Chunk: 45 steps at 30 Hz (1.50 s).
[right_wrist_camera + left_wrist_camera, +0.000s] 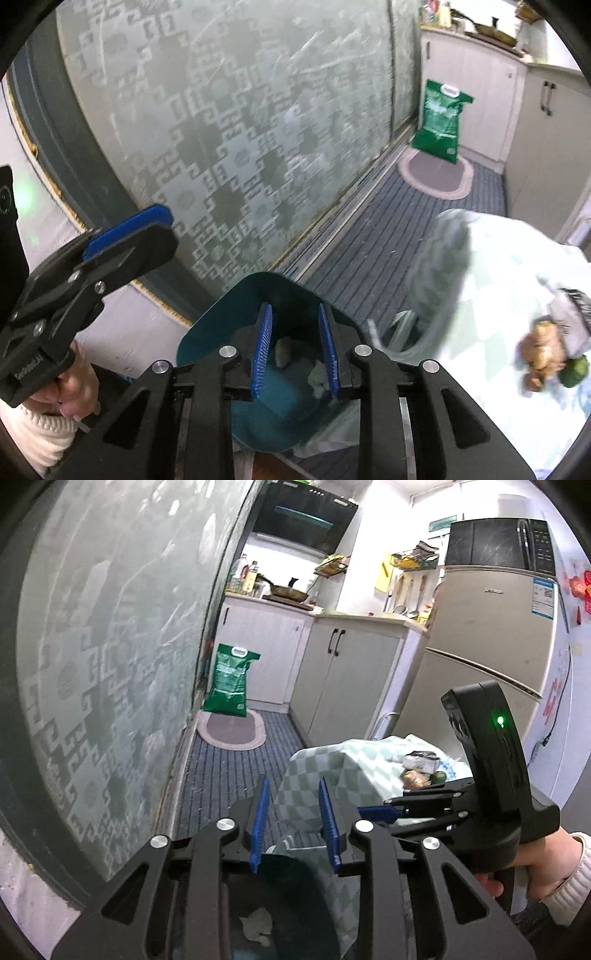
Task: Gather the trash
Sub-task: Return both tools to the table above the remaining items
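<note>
A teal bin stands on the floor beside the table, with crumpled paper lying inside. My right gripper hangs over the bin's mouth, open, with nothing between its blue fingers. My left gripper is also open and empty, above the bin and pointing at the table's corner. The table wears a green checked cloth. On it lie a wrapper, a brown lump and a green item. Each gripper shows in the other's view: right gripper, left gripper.
A frosted patterned glass door runs along the left. A green sack stands on an oval mat at the far end of the striped floor. Cabinets and a fridge line the right side.
</note>
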Tool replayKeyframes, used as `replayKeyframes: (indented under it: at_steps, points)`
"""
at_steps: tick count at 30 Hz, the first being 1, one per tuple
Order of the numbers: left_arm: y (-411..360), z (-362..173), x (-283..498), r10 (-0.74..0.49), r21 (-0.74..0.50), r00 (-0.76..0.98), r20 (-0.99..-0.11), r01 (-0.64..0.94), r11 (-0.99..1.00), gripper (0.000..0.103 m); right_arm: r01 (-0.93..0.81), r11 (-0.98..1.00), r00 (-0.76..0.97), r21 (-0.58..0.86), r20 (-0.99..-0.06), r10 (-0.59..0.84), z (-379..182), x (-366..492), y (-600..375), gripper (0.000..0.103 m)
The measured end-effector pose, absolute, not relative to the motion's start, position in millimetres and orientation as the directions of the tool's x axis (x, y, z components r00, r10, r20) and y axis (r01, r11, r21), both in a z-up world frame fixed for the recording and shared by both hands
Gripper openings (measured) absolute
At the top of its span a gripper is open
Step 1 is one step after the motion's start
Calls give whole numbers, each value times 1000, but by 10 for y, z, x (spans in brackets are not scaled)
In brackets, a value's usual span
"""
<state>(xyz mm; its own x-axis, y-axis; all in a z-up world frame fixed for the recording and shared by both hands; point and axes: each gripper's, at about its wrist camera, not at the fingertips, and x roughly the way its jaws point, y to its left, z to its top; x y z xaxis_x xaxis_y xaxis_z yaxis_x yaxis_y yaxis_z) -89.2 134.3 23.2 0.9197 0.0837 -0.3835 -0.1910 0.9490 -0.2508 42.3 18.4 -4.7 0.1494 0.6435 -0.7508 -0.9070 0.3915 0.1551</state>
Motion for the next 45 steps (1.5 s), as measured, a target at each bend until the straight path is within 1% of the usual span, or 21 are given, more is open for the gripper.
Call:
replayKeyframes:
  at_steps: [6,10,13,18,24,28,34,36,40,45]
  points:
    - [1148,265,-747,53,-241,928,-370,-150,959,33,-878,460,239,129,-716,657,140,630,-151,26]
    - [1015,252,-579,27,-238,924,-380,-126,963,33,-860,498,286,115,-699,656,223,755,-381,26]
    - [931,238,-487,7,-233,920,-391,-106,967,36,-847,521,316,105,-689,652,295,847,-564,26]
    - [736,235,-235,-21,-182,911,-412,-59,982,37,-824,563,378,67,-674,634,527,1026,-951,26]
    - [509,205,137,-67,-124,881,-469,9,992,37,-792,604,398,88,-676,620,643,1335,-1385,26]
    - [340,134,396,-121,-97,842,-525,82,992,37,-785,614,403,83,-684,608,640,1507,-1564,26]
    - [257,-43,685,-121,-76,796,-593,93,993,37,-780,619,422,89,-657,626,727,1732,-1734,26]
    - [225,-83,715,-130,-78,790,-599,103,992,37,-779,618,415,108,-649,638,700,1769,-1822,26]
    - [154,-112,771,-138,-72,784,-605,118,990,37,-773,625,413,107,-663,624,611,1818,-1939,26]
    - [60,-136,856,-121,-48,781,-613,116,992,39,-754,647,431,108,-662,613,572,1893,-2102,26]
